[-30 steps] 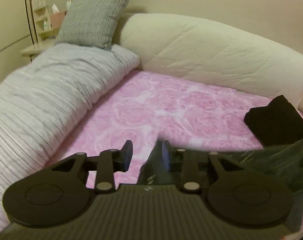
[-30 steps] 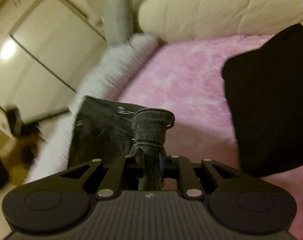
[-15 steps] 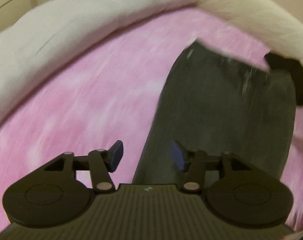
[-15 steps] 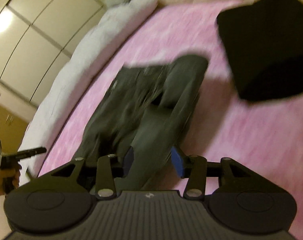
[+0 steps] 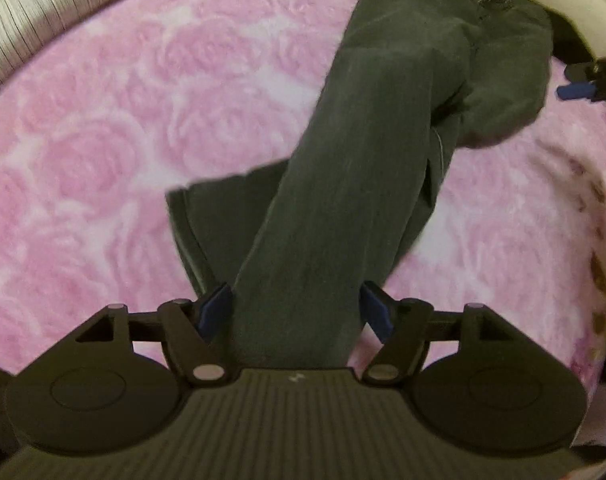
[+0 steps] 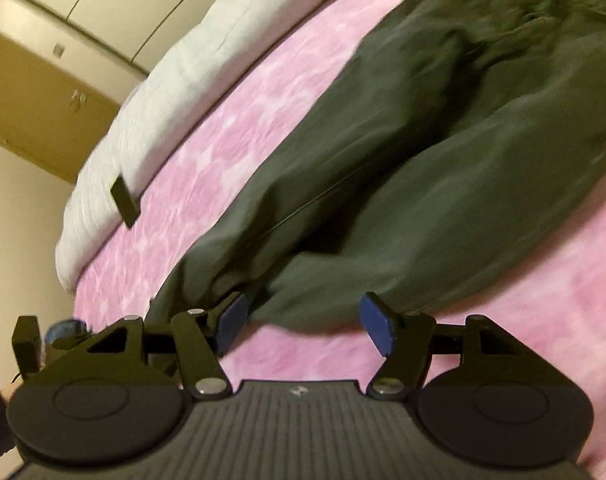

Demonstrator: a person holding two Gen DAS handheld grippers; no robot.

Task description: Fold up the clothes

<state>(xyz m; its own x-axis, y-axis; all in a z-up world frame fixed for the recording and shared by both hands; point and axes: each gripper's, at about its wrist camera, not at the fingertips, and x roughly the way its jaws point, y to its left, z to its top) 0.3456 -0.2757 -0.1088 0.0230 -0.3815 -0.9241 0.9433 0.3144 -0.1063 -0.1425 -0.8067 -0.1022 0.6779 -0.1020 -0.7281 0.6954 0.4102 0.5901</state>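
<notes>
Left hand-held gripper (image 5: 295,312): fingers spread apart over one trouser leg, nothing clamped; right hand-held gripper (image 6: 301,330): likewise spread, released from the cuff gripped a second ago. Dark trousers (image 5: 367,168): dropped from the air and now laid lengthwise on the pink bedspread (image 5: 103,128), legs overlapping untidily, so straightening is judged due before folding. Grey quilt (image 6: 175,92): noted along the far edge.

The near end of the dark grey trousers (image 5: 343,184) disappears behind the left gripper's (image 5: 296,307) body, so its hem cannot be seen. In the right wrist view the trousers (image 6: 423,152) are motion-blurred and cut off at the top and right edges. The right gripper (image 5: 579,82) shows only partly at the frame edge.
</notes>
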